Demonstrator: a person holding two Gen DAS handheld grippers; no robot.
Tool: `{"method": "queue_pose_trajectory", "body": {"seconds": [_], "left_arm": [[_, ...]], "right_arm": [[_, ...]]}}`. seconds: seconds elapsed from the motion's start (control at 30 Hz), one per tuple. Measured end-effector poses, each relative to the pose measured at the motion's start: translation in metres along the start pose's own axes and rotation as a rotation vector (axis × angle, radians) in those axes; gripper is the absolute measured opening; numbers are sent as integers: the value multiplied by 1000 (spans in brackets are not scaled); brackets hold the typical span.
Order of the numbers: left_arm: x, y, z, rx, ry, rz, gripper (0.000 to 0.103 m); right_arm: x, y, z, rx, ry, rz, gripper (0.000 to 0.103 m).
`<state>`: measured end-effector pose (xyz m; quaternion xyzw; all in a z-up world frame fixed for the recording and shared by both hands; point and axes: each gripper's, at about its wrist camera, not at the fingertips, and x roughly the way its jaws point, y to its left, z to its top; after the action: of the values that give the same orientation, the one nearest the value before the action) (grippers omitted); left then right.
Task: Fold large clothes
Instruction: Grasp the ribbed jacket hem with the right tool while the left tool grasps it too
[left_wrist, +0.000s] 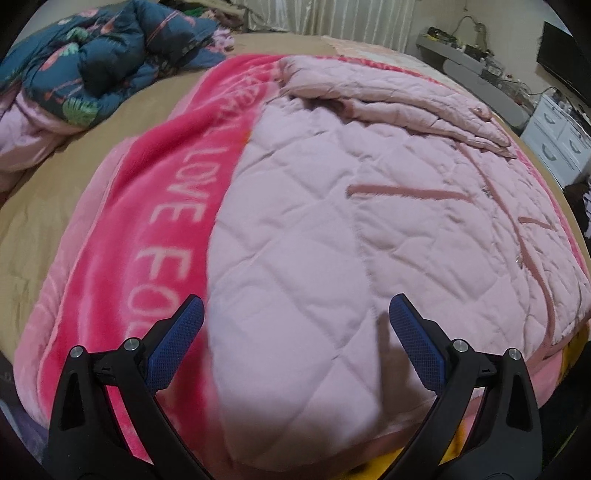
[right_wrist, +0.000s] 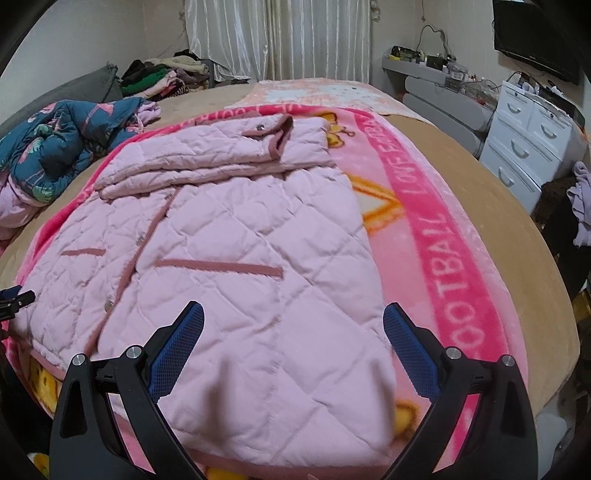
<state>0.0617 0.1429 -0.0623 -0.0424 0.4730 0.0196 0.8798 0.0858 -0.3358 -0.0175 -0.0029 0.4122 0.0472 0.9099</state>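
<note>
We see one pink quilted jacket (right_wrist: 236, 236) lying flat on a pink blanket (right_wrist: 454, 266) spread over the bed (right_wrist: 509, 206), its hem toward the near edge and a sleeve folded across its top. Our left tongs (left_wrist: 295, 325) hover over the jacket's near left part, spread wide with nothing between the blue pads (left_wrist: 181, 343); the jacket's left edge passes just beside the left pad. Our right tongs (right_wrist: 293, 328) hang likewise wide open and empty above the near right part of the jacket, the garment's right edge falling just inside the right pad (right_wrist: 410, 354).

We count two tongs, one jacket, one blanket, and one crumpled dark floral quilt (left_wrist: 103, 62) at the bed's far left corner.

The right view alone shows the sleeve's cuff with its snap (right_wrist: 269, 129), the curtain (right_wrist: 280, 37), the pile of clothes (right_wrist: 162, 77) at the far edge and the tip of the left tongs at its left border. Both views catch the white drawer unit (right_wrist: 532, 140) beyond the right edge.
</note>
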Motion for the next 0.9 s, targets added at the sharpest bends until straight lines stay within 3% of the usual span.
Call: {"method": "queue_pose_trajectory", "body": {"seconds": [0.37, 0.63, 0.9], "left_arm": [[10, 2, -10, -17, 43, -31, 94], [10, -1, -12, -18, 49, -48, 94], [11, 1, -20, -43, 70, -91, 94]], "right_arm": [[6, -32, -30, 59, 131, 20, 97], [20, -47, -50, 149, 253, 94, 97], [29, -49, -60, 207, 312, 164, 97]]}}
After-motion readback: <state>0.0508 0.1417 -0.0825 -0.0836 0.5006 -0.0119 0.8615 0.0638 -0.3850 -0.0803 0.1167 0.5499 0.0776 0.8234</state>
